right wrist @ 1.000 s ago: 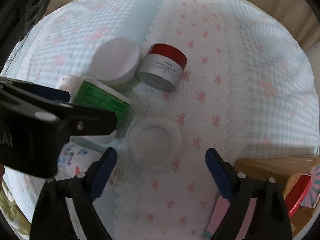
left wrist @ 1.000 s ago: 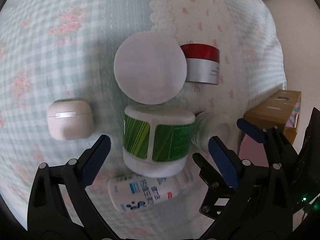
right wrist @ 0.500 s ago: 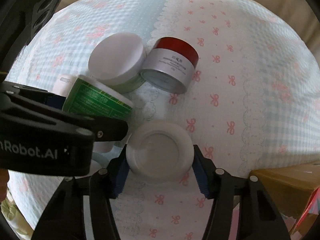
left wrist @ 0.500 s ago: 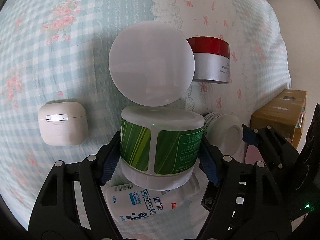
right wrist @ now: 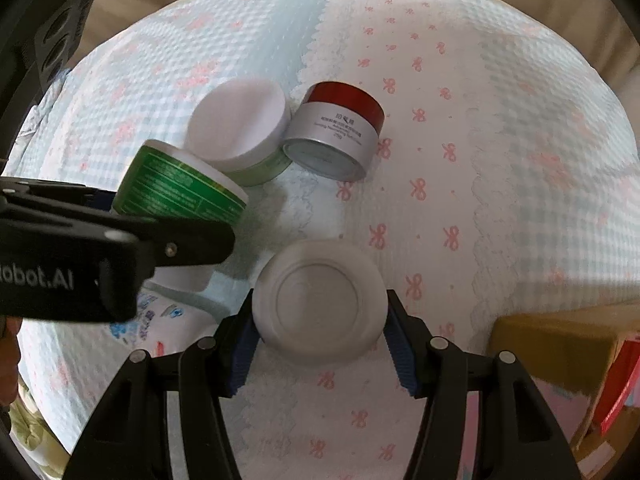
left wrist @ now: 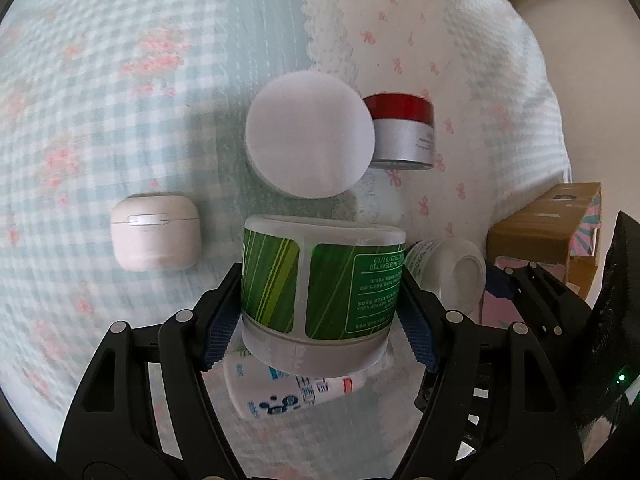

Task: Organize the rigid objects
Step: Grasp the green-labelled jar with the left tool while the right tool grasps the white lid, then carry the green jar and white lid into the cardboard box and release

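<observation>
My left gripper point(left wrist: 320, 320) is shut on a green-labelled white jar point(left wrist: 320, 288) and holds it above the bedspread; the jar also shows in the right wrist view point(right wrist: 180, 188). My right gripper point(right wrist: 320, 340) is shut on a small white round jar point(right wrist: 320, 300), seen at the right in the left wrist view point(left wrist: 452, 272). A white-lidded green jar point(left wrist: 310, 140) and a red-lidded silver jar point(left wrist: 404, 132) lie beyond. A white earbud case point(left wrist: 156, 236) lies to the left. A white bottle with blue print point(left wrist: 296, 392) lies under the green jar.
All rests on a quilted bedspread point(left wrist: 120, 80) with pink bows and checks. A brown cardboard box point(left wrist: 552, 224) stands at the right edge of the bed, also seen in the right wrist view point(right wrist: 560, 344).
Both grippers closed from open: the left onto the green-labelled jar, the right onto the small white jar. Both jars have since risen off the bedspread.
</observation>
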Demonstrator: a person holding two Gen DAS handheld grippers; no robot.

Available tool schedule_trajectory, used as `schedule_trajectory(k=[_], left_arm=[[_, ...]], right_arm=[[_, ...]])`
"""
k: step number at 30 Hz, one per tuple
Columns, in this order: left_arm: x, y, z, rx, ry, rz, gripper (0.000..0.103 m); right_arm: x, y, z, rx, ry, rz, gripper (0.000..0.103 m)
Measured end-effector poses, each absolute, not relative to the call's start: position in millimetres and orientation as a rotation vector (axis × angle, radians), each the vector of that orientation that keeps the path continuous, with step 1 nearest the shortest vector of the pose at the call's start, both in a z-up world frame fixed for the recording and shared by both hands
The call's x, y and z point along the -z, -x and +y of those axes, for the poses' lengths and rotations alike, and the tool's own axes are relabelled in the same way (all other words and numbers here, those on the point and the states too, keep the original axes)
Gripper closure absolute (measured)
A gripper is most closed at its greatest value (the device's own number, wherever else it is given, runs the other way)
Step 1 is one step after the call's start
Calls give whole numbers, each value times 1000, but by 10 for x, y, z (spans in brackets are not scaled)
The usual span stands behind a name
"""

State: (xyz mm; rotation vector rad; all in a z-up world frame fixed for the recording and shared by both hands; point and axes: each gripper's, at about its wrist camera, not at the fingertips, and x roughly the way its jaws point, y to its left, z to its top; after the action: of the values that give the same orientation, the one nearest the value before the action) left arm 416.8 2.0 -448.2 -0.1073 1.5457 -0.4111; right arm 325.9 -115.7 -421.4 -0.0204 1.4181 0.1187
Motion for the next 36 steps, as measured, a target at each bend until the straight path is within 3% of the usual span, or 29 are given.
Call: schedule_trajectory(k=[10,23,36], left_arm=[[3708,-3889,221,432,129,1403,34],[2467,-3024,515,463,140,1308,34],[1788,-2380,-127,539,133,1237,34]], right_arm=[[3617,-2975,-1165,-85,-22,1338,49],[2339,-2286,-1067,25,-150,1259,49],[1555,-1603,-1754,143,-234,1205,49]])
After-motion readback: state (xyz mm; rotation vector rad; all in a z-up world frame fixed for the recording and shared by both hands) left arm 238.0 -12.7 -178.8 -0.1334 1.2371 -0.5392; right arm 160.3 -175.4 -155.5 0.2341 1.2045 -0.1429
